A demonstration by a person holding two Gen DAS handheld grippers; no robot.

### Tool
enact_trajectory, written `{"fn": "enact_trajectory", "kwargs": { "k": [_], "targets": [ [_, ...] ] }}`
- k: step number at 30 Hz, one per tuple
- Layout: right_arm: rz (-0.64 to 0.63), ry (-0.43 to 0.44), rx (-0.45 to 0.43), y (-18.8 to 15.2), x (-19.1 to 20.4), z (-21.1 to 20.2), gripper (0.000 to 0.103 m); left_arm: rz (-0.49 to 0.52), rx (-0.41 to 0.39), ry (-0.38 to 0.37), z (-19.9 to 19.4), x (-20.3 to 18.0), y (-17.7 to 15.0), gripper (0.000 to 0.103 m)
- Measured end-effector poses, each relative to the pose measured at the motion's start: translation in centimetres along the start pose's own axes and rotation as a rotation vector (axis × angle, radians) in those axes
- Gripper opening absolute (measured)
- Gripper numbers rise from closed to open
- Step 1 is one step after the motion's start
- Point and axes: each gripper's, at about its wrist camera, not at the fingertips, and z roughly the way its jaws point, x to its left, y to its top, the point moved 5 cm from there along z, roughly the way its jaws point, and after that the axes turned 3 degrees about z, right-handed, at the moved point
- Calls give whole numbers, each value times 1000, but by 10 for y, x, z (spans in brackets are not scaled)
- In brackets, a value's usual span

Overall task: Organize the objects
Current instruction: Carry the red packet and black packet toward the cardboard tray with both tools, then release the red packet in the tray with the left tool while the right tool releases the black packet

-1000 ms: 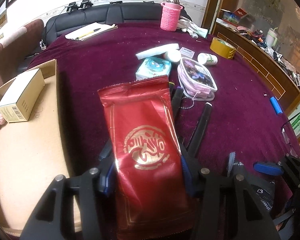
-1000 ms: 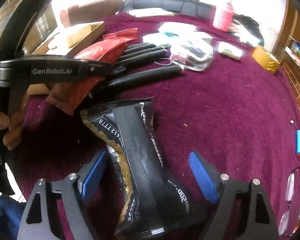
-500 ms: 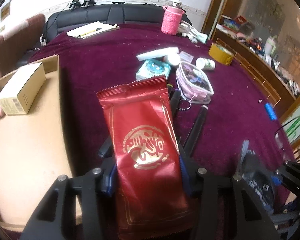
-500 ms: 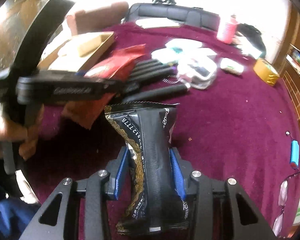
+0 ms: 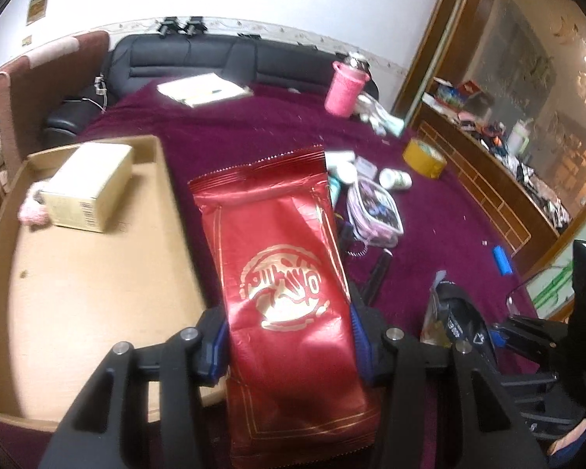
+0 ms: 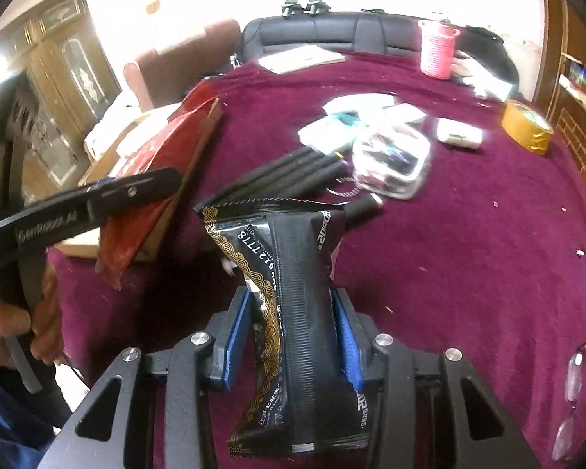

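Clamping: left gripper (image 5: 287, 336) on red packet (image 5: 281, 273) — right gripper (image 6: 291, 336) on black packet (image 6: 293, 312).

The right tool (image 6: 293, 336) pinches a black packet (image 6: 297, 312) between its blue pads (image 6: 236, 336), lifted above the maroon desk (image 6: 468, 254). At left, a hand (image 6: 15, 332) holds the left tool (image 6: 136, 191), which grips a red packet (image 6: 156, 179) above a cardboard box (image 6: 183, 203)
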Motion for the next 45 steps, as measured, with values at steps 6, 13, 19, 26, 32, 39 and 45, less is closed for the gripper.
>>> {"fn": "enact_trajectory", "kwargs": {
  "k": [6, 13, 19, 26, 32, 39, 45],
  "targets": [
    [-9, 50, -2, 26, 32, 3, 46, -61, -62, 51, -32, 41, 7, 49],
    [-20, 127, 21, 55, 82, 21, 46, -159, -102, 128, -60, 105, 6, 49],
    [-34, 170, 48, 70, 121, 42, 46, -220, -87, 180, -65, 145, -6, 49],
    [-37, 183, 78, 80, 156, 73, 47, -284, -58, 217, -56, 179, -17, 49],
    [-23, 182, 152, 74, 168, 110, 47, -287, -20, 233, -47, 190, -23, 49],
    [0, 167, 173, 81, 169, 135, 47, -260, 11, 245, -35, 188, -25, 49],
    [30, 183, 218, 84, 168, 147, 47, -236, 61, 255, -27, 186, -30, 50]
  ]
}}
